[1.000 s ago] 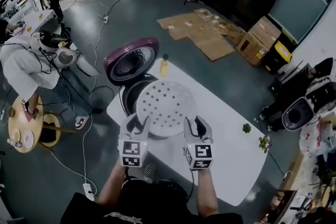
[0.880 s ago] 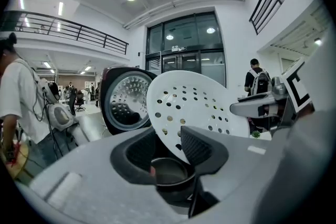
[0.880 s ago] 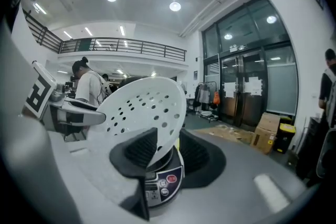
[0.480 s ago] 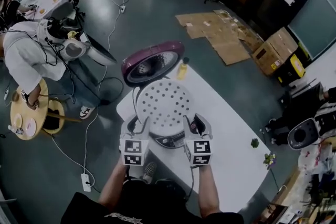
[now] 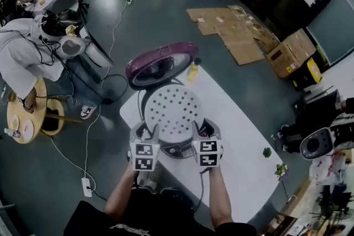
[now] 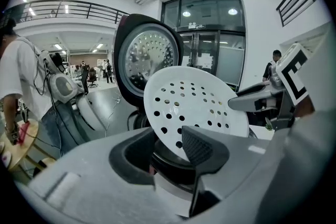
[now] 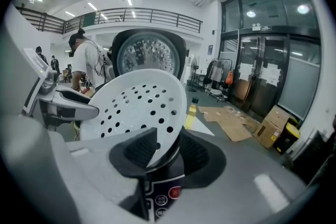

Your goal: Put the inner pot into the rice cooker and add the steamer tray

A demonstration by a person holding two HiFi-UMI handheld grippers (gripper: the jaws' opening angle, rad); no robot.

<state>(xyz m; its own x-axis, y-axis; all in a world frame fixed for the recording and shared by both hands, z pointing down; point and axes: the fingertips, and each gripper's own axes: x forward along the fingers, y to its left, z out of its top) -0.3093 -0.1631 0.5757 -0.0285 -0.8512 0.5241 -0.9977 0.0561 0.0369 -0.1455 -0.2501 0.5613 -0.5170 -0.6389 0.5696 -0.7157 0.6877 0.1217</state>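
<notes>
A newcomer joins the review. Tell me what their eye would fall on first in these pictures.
The white perforated steamer tray dominates the centre, held over the open rice cooker by the left gripper and right gripper at its near rim. Behind it the cooker's maroon lid stands raised; a person in white is at upper left.

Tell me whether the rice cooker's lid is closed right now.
No: in the head view the maroon lid stands tipped up behind the white steamer tray, with its inner side showing.
</notes>
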